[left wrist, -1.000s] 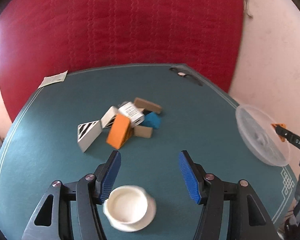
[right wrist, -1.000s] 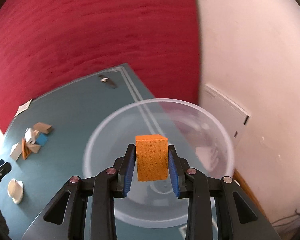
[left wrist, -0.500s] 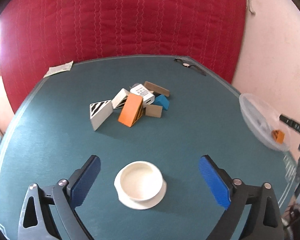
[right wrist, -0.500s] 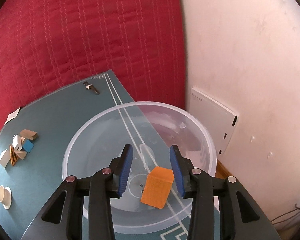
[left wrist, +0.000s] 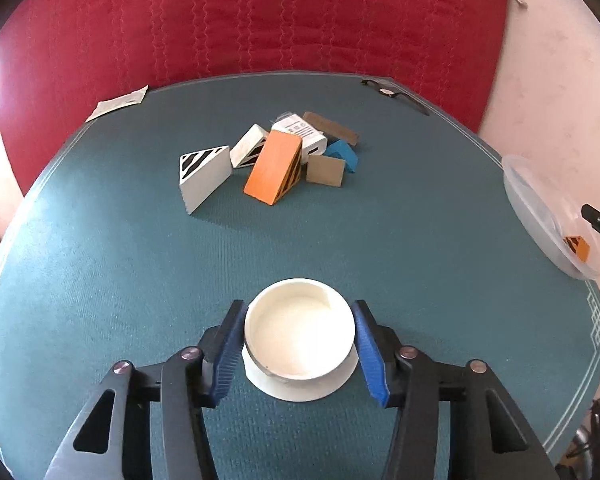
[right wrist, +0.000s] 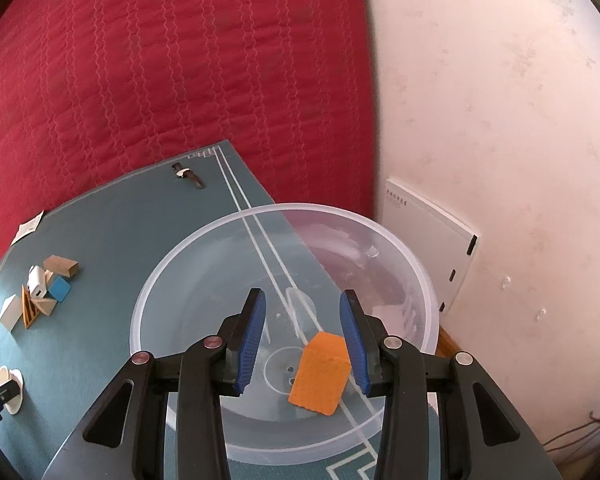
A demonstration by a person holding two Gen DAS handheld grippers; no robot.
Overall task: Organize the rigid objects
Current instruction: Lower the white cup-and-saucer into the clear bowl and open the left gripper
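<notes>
A white cup on its saucer [left wrist: 300, 340] stands on the green table, near me in the left wrist view. My left gripper [left wrist: 299, 309] is closing, and its blue pads [left wrist: 230, 344] touch both sides of the cup. In the right wrist view an orange block [right wrist: 320, 372] lies inside the clear plastic bowl [right wrist: 148, 292]. My right gripper [right wrist: 301, 298] hangs open above the bowl, apart from the block. A pile of wedge and block pieces [left wrist: 274, 172] sits mid-table, with an orange wedge in front and a striped white wedge [left wrist: 202, 174] to its left.
The clear bowl [left wrist: 540, 208] overhangs the table's right edge beside a white wall. A paper slip [left wrist: 118, 102] and a small dark object [left wrist: 392, 94] lie at the far rim. Red quilted cloth hangs behind. A white panel [right wrist: 432, 248] leans on the wall.
My left gripper opened wide, sank over the white cup and closed onto its sides. My right gripper let go of the orange block, which dropped into the clear bowl.
</notes>
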